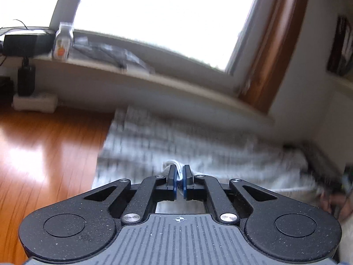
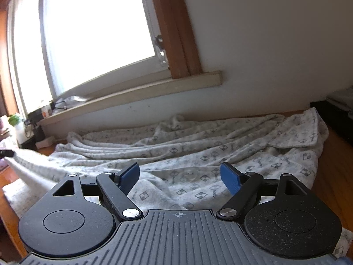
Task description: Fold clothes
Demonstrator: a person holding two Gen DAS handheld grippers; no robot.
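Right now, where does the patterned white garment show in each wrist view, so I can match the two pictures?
Left wrist view: the garment fills the blurred centre and right, lying on the wooden surface; the left gripper is shut on a fold of it.
Right wrist view: it spreads across the middle, under and beyond the open right gripper.
Shared landmark: the pale window sill behind the garment.
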